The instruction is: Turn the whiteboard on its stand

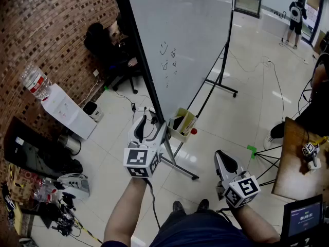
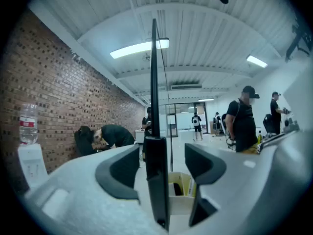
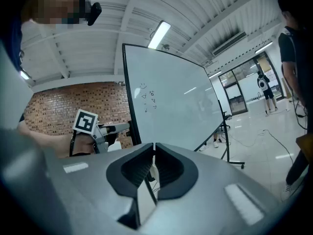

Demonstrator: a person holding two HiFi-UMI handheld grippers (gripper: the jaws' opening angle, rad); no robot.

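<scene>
Left forearm [image 1: 125, 210] stretched forward; left gripper [image 1: 146, 115] level, jaws wide astride dark edge of whiteboard [image 1: 185, 35], not clamped. Right gripper [image 1: 221, 157] low near body, level, jaws closed, empty. Whiteboard upright on stand [image 1: 222, 86].

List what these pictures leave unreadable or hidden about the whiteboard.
- The marks on the whiteboard: too small to read in the head and right gripper views.
- Its back face: hidden; the left gripper view sees only the edge.
- Its pivot on the stand: too small or behind the board.
- Contents of the box: mostly hidden by its walls.
</scene>
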